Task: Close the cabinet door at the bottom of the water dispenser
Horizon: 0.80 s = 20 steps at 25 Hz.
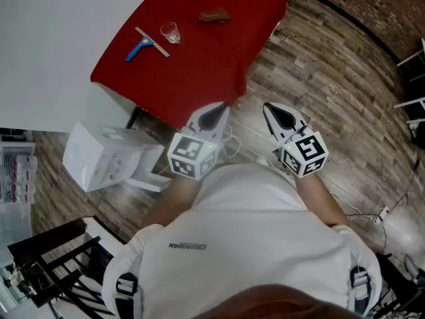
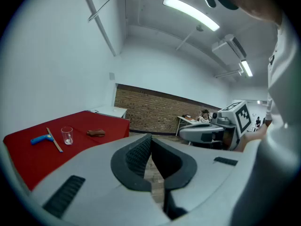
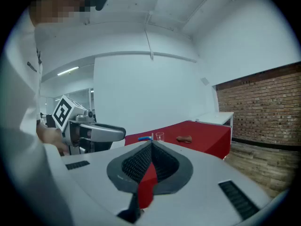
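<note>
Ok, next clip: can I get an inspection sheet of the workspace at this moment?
Surface: table under a red cloth, standing on a wood-plank floor.
Job's things: white water dispenser at the person's left; a white panel juts out at its base, probably the open door.
Clutter: blue-handled squeegee, clear glass and a brown object on the cloth.
Grippers: left gripper and right gripper both shut and empty, held at the person's waist, apart from the dispenser.
Cables: white cable on the floor by the grippers; another cable at right.
Surroundings: brick wall; black rack lower left.
</note>
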{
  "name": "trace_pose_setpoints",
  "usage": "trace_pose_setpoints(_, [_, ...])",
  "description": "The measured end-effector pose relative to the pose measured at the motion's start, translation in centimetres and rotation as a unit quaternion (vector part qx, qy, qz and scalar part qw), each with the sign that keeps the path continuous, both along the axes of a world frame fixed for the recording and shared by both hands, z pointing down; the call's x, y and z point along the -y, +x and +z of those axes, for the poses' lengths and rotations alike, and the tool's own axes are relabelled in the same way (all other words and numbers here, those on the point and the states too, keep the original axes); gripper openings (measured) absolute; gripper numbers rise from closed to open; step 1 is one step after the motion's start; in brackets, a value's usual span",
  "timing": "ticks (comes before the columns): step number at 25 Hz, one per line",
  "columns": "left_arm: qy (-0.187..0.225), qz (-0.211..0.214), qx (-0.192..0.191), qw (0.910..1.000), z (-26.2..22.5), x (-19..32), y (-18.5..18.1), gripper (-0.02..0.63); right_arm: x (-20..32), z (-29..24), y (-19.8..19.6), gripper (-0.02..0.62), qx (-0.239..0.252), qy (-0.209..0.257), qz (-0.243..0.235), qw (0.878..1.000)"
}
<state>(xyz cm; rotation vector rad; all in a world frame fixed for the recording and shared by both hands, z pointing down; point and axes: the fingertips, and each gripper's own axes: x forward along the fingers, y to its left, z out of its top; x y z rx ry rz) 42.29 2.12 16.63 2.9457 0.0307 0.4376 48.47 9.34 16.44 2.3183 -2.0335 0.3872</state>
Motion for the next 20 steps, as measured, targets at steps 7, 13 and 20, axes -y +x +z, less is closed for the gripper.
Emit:
trace_pose_setpoints(7, [-0.003, -0.003, -0.007, 1.0000, -0.5, -0.1, 0.8, -0.005, 0.2, 0.0, 0.4, 0.021, 0.000, -0.001, -0.006, 1.000])
trace_pose_setpoints(13, [-0.015, -0.010, 0.004, 0.9998, 0.1, -0.3, 1.0, -0.004, 0.0, -0.1, 0.8, 0.021, 0.030, 0.012, -0.005, 0.999])
trace_pose_setpoints(20, [-0.028, -0.023, 0.008, 0.9993, 0.2, -0.6, 1.1, -0.004, -0.4, 0.2, 1.5, 0.023, 0.037, 0.012, 0.005, 0.999])
